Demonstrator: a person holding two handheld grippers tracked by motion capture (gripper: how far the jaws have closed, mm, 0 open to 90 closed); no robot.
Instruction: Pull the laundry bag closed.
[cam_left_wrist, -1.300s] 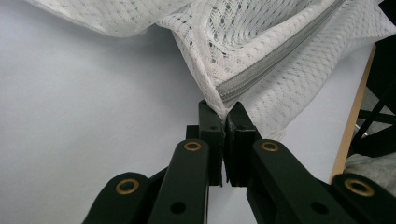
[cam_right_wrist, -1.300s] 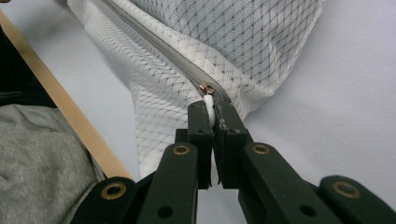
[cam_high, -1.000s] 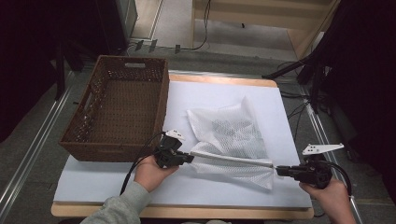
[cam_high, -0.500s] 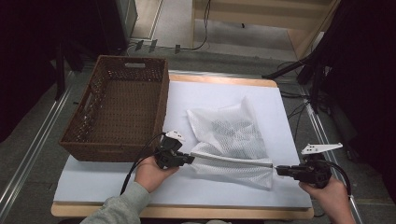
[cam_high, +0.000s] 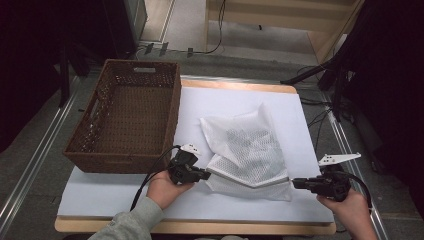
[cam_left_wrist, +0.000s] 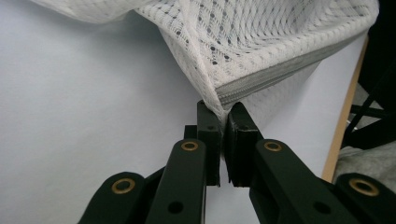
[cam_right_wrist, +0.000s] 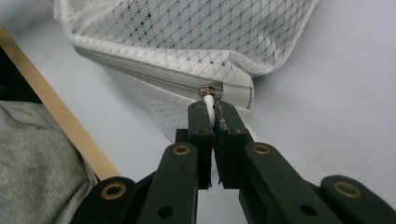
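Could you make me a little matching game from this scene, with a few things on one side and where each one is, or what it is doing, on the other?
Things:
1. wicker basket
2. mesh bag
3. left gripper
4. right gripper

States:
A. shut on the white zipper pull
B. lies in the middle of the white table
C. stands empty at the table's left side
D. shut on the bag's corner at the zipper's end

Pairs: 1-C, 2-B, 3-D, 4-A

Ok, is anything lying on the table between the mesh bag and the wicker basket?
Nothing visible does. From the mesh laundry bag, held at both ends by the left tongs and right tongs, only bare white tabletop runs to the wicker basket.
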